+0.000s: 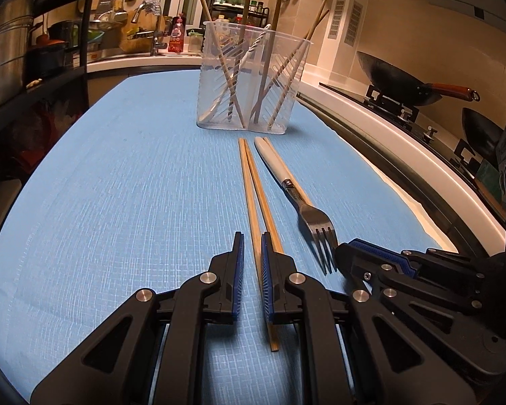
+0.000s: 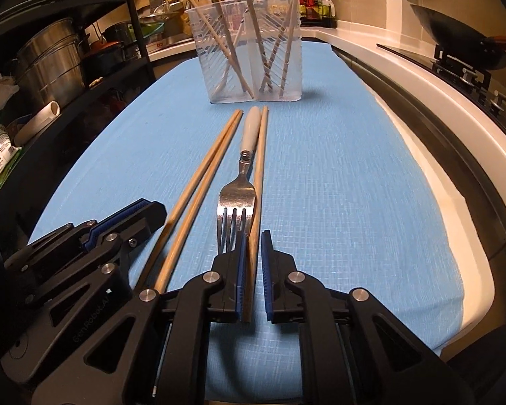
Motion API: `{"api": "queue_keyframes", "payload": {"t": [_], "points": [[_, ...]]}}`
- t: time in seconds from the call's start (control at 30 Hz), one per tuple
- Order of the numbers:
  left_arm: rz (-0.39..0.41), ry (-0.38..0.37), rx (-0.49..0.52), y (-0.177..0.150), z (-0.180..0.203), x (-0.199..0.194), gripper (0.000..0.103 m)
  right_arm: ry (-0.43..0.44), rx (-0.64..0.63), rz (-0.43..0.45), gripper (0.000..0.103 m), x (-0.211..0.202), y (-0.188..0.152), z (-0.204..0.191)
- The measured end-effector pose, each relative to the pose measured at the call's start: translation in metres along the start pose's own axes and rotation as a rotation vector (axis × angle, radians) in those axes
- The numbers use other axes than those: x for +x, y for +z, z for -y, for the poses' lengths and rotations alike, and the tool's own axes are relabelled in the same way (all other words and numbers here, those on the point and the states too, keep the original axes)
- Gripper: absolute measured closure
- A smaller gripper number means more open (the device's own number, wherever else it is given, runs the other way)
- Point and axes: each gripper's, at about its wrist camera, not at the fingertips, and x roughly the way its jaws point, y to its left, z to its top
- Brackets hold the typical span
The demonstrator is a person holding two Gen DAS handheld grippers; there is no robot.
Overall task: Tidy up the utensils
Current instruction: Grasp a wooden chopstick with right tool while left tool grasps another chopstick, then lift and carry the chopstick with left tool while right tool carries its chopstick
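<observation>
Left gripper (image 1: 252, 246): low over the blue cloth (image 1: 118, 185), fingers apart with a narrow gap; one chopstick of the pair (image 1: 253, 189) runs through that gap, the other passes under the right finger. Whether the pads touch the wood, I cannot tell.

Right gripper (image 2: 253, 246): also low, jaws parted; the single chopstick (image 2: 259, 168) lies in the gap, close against the left pad, clear of the right one. Nothing looks clamped.

Side by side: the two grippers sit near each other, the right one just right of the left, each visible in the other's view.

Fork (image 2: 239, 185): flat on the cloth between the pair and the single chopstick, white handle pointing at the holder, tines reaching the right gripper's left finger.

Loose utensils: three chopsticks and the fork, lined up lengthwise, far ends stopping just short of the holder.

Utensil holder (image 1: 253, 77): clear slotted plastic, upright further up the cloth, several chopsticks leaning crossed inside.

Surroundings: a wok (image 1: 398, 77) on the stove to the right; dark shelving with steel pots (image 2: 50, 64) to the left.
</observation>
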Motion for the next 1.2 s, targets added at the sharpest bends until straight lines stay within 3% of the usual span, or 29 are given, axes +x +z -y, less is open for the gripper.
{"api": "queue_keyframes", "payload": {"t": [0.27,0.43,0.47,0.73,0.9,1.0,1.2], "points": [[-0.034,0.001,0.038,-0.005,0.009,0.008,0.093,0.001,0.03,0.006,0.096,-0.002,0.001,0.008],[-0.029,0.084,0.107,-0.006,0.018,0.008,0.093,-0.009,0.028,0.006,0.094,-0.002,0.0,0.008],[-0.028,0.091,0.1,-0.005,0.016,0.007,0.097,-0.009,0.025,0.005,0.094,-0.002,0.0,0.008],[-0.007,0.205,0.017,-0.002,-0.011,0.0,0.097,-0.047,0.053,0.019,0.096,-0.003,0.001,0.015],[-0.015,0.214,0.013,-0.001,-0.014,0.001,0.097,-0.025,0.027,-0.004,0.093,0.002,-0.002,0.007],[-0.016,0.206,0.011,-0.001,-0.015,0.001,0.097,-0.03,0.003,-0.003,0.096,0.002,-0.002,0.003],[-0.012,0.216,0.013,-0.001,-0.014,0.001,0.097,-0.119,0.04,0.012,0.097,0.002,0.0,0.016]]}}
